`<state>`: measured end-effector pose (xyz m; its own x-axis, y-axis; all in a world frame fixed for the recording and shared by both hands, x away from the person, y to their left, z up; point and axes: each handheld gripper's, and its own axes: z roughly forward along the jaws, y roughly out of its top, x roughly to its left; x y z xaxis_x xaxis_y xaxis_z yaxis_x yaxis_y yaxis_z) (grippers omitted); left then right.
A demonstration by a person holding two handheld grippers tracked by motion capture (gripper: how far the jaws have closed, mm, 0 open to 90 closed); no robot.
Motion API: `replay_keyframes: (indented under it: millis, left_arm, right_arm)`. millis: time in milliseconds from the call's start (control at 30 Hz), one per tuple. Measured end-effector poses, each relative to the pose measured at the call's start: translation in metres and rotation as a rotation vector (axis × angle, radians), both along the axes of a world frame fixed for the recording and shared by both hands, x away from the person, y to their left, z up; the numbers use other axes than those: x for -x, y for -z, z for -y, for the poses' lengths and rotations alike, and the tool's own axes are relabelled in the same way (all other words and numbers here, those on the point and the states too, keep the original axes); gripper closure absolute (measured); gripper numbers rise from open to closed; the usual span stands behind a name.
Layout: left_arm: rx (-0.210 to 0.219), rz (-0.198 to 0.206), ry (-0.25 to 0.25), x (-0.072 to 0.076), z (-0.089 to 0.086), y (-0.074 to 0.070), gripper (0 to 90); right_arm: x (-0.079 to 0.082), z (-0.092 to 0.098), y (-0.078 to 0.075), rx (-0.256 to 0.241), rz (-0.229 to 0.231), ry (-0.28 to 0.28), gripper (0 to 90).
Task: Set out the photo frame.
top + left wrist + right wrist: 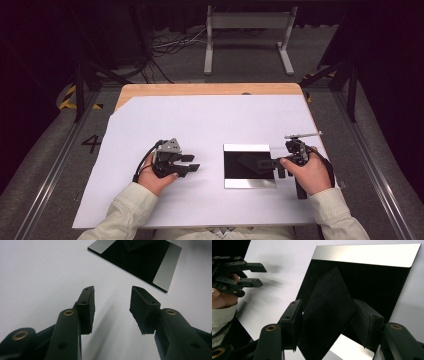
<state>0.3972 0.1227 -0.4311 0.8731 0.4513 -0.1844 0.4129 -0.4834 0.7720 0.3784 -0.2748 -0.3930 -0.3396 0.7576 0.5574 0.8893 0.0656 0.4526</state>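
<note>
light: bright overhead on white sheet [200,125], surroundings dark | shadows: soft, beside left tool [259,273] | glare: shiny plate [362,255] edge strips | blur: near jaws soft, high view grainy

plate [248,172] on the sheet [200,125], right of the left claw [193,163]

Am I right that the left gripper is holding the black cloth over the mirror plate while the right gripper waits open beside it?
Not quite: the grippers are swapped. The right gripper holds the black cloth over the mirror plate, as the right gripper view shows; the left gripper waits open.
</note>
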Motion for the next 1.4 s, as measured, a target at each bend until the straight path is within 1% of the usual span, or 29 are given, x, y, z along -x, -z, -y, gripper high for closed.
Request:
replay_keyframes:
  millis: [167, 300, 467, 533, 633, 900, 1000, 1200, 1233, 1400]
  left_arm:
    - [-0.002, 0.003, 0.003, 0.0, 0.0, 0.0, 55.7]
    - [-0.005, 0.007, 0.005, -0.001, 0.0, 0.0, 55.6]
    - [-0.005, 0.007, 0.004, -0.001, 0.0, 0.001, 55.5]
    - [-0.004, 0.004, 0.004, -0.001, 0.001, 0.001, 55.5]
    - [-0.007, 0.003, 0.005, -0.001, 0.0, 0.001, 55.5]
    - [-0.006, 0.0, 0.002, -0.001, 0.0, 0.001, 55.5]
    - [-0.007, 0.002, 0.004, -0.001, 0.0, 0.001, 55.5]
    - [-0.006, 0.002, 0.004, -0.001, 0.001, 0.001, 55.4]
    - [-0.003, -0.003, 0.002, 0.0, 0.001, 0.001, 55.4]
    - [-0.003, -0.001, 0.002, 0.0, 0.001, 0.001, 55.4]
  right_arm:
    - [-0.001, -0.001, 0.002, -0.01, -0.018, -0.007, 43.9]
    - [0.0, -0.002, 0.003, -0.026, -0.037, -0.026, 45.5]
    - [0.0, -0.004, 0.003, -0.038, -0.041, -0.052, 51.0]
    - [0.0, -0.004, 0.002, -0.037, -0.04, -0.06, 51.7]
    - [0.0, -0.004, 0.002, -0.034, -0.029, -0.077, 52.5]
    - [0.001, -0.005, 0.0, -0.03, 0.0, -0.095, 54.5]
    - [0.002, -0.005, -0.002, -0.032, 0.017, -0.112, 56.8]
    - [0.006, -0.006, -0.008, -0.009, 0.059, -0.166, 59.5]
    - [0.007, -0.006, -0.008, -0.008, 0.064, -0.172, 59.9]
    - [0.009, -0.007, -0.012, -0.011, 0.084, -0.203, 64.1]
